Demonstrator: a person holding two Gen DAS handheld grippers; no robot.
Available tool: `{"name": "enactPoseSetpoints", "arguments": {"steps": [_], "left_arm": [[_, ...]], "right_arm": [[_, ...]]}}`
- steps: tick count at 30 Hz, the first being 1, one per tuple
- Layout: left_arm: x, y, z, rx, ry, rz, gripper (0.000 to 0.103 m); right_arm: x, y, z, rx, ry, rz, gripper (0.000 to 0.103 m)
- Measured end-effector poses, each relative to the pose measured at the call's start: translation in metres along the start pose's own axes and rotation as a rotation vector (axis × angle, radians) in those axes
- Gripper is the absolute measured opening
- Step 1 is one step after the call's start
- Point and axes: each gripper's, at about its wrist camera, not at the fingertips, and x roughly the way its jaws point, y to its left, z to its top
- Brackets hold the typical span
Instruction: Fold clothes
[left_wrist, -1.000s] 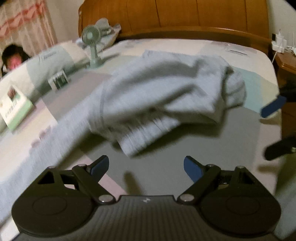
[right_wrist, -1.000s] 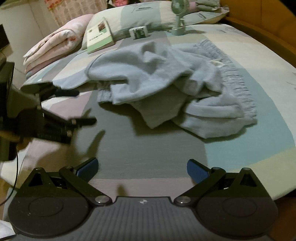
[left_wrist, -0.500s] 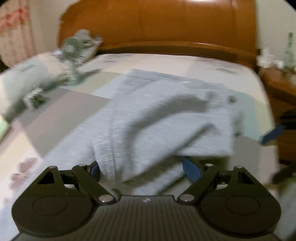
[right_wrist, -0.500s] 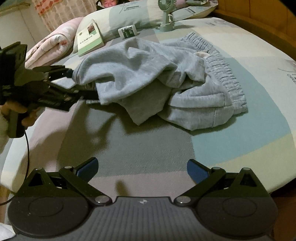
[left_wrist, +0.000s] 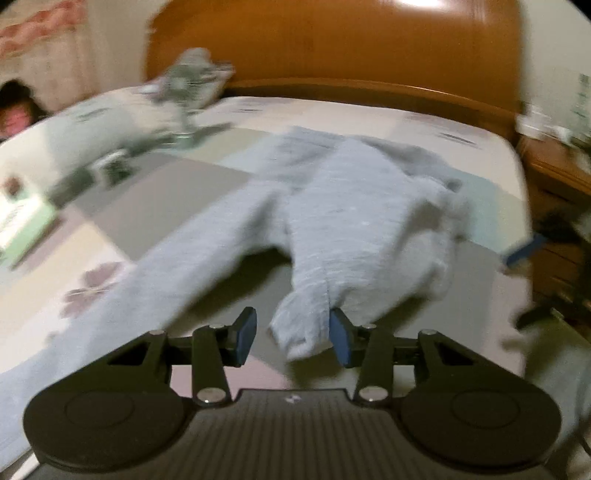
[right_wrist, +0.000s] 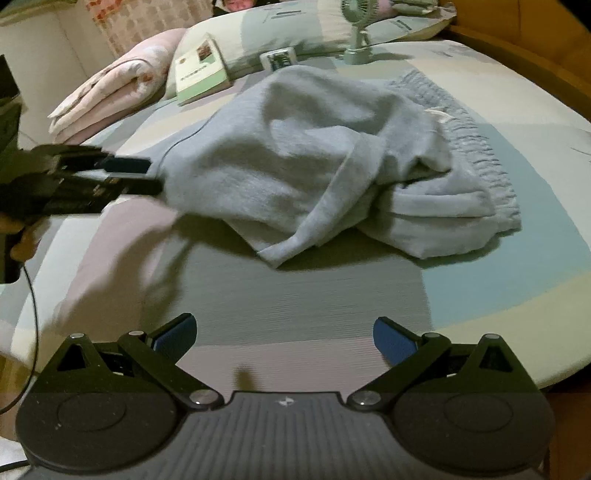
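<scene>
Grey sweatpants (right_wrist: 295, 166) lie crumpled in the middle of the bed, elastic waistband to the right. My left gripper (left_wrist: 292, 336) has a bunched fold of the sweatpants (left_wrist: 362, 221) between its closing jaws. The cloth touches the right pad and a small gap shows at the left pad. In the right wrist view the left gripper (right_wrist: 144, 177) sits at the garment's left edge, where the cloth tents up off the sheet. My right gripper (right_wrist: 284, 332) hovers open over bare sheet near the bed's front edge, with nothing between its fingers.
A small green fan (right_wrist: 356, 33), a green book (right_wrist: 201, 68) and a small box (right_wrist: 279, 59) lie by the pillows. A folded pink quilt (right_wrist: 107, 92) is at far left. A wooden headboard (left_wrist: 332, 48) and nightstand (left_wrist: 554, 166) border the bed. A person's head (left_wrist: 14, 110) shows beyond.
My left gripper moved in over the sweatpants, its jaws narrowed around a fold, and that edge rose off the sheet. The right gripper stayed nearly still and open.
</scene>
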Motion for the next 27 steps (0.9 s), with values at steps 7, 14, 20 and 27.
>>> {"name": "enactPoseSetpoints", "arguments": {"steps": [7,14,20,27], "left_arm": [[-0.019,-0.011,-0.003,0.029,-0.011,0.112,0.047],[-0.040,0.006,-0.023,-0.056,0.007,0.182,0.053],[-0.048,0.008,-0.056,-0.088,0.054,0.191,0.053],[-0.041,-0.009,-0.075,-0.111,0.062,0.155,0.057]], "right_arm": [[0.015,0.032,0.020,-0.141,0.013,0.120,0.103],[0.064,0.066,0.046,-0.285,0.075,0.241,0.103],[0.075,0.069,0.093,-0.362,0.029,0.149,0.103],[0.096,0.045,0.154,-0.328,0.016,0.082,0.103]]}}
